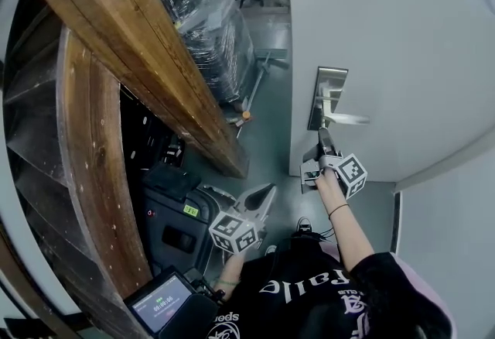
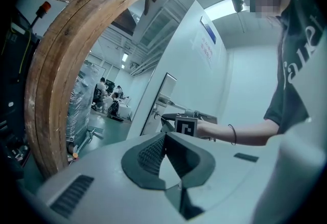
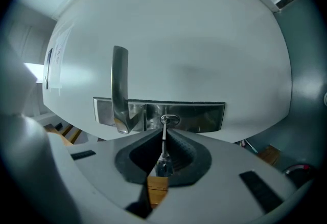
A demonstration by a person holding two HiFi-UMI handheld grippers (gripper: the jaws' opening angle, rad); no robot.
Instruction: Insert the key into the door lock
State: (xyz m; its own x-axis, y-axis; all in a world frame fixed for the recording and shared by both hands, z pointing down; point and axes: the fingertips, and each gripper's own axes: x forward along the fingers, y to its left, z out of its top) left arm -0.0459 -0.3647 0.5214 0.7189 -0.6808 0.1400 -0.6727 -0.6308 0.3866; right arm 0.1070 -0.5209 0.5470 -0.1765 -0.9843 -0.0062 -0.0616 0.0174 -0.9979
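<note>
A white door [image 1: 402, 43] carries a steel lock plate [image 1: 328, 96] with a lever handle [image 1: 343, 118]. My right gripper [image 1: 323, 136] is up against that plate. In the right gripper view the right gripper [image 3: 163, 133] is shut on a thin metal key [image 3: 163, 142], whose blade points straight at the oval keyhole [image 3: 170, 119] beside the handle [image 3: 120, 87]. The tip meets the keyhole; I cannot tell how deep it sits. My left gripper [image 1: 261, 200] hangs lower and to the left, away from the door. The left gripper [image 2: 164, 137] is shut with nothing in it.
A thick curved wooden beam [image 1: 116, 28] runs along the left. Behind it stands a plastic-wrapped stack [image 1: 205, 20]. Dark equipment with a small screen [image 1: 161, 303] sits at lower left. The door frame [image 1: 445, 167] is to the right. People sit at desks far off [image 2: 107, 97].
</note>
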